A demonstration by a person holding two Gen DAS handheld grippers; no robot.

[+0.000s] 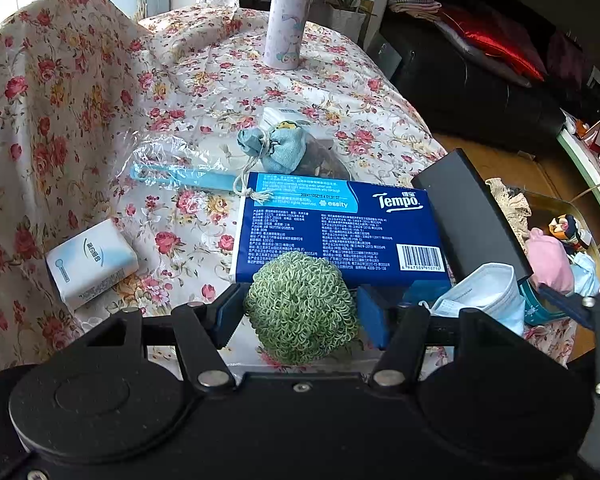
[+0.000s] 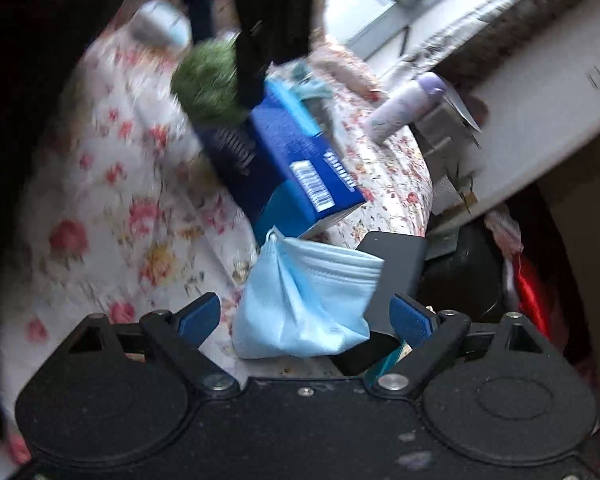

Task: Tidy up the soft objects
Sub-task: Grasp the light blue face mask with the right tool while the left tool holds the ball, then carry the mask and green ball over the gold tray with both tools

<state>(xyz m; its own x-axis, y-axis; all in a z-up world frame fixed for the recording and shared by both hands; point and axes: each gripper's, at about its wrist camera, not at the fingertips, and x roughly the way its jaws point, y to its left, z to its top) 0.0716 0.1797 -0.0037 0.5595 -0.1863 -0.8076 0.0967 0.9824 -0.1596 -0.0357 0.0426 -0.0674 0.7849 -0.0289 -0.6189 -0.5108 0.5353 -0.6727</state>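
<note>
The fingers of the left gripper [image 1: 300, 310] are seen closed on a green knitted scrubber ball [image 1: 302, 307], which is pinched between the 2 blue pads and held just above the near edge of a blue Tempo tissue pack [image 1: 340, 232]. The fingers of the right gripper [image 2: 306, 318] are spread wide, and a crumpled light-blue face mask [image 2: 306, 304] lies between them without being pressed by either pad; whether the left pad brushes it cannot be told through the blur. A black flat box [image 2: 396, 268] is seen just behind the mask, beside the right finger. In the left wrist view the same mask [image 1: 480, 294] lies at the right corner of the tissue pack, against that black box [image 1: 472, 216]. Beyond the pack, a pale blue drawstring pouch [image 1: 282, 148] rests on a clear plastic bag [image 1: 168, 160], and a small white tissue packet [image 1: 92, 262] lies well apart to the left. A lilac bottle [image 1: 286, 20] stands upright at the far end of the floral tabletop [image 1: 204, 80]. Open cloth is left between the white packet and the blue pack. Past the tabletop's right edge, a tray [image 1: 560, 200] with a pink soft item [image 1: 550, 260] is seen lower down.
</note>
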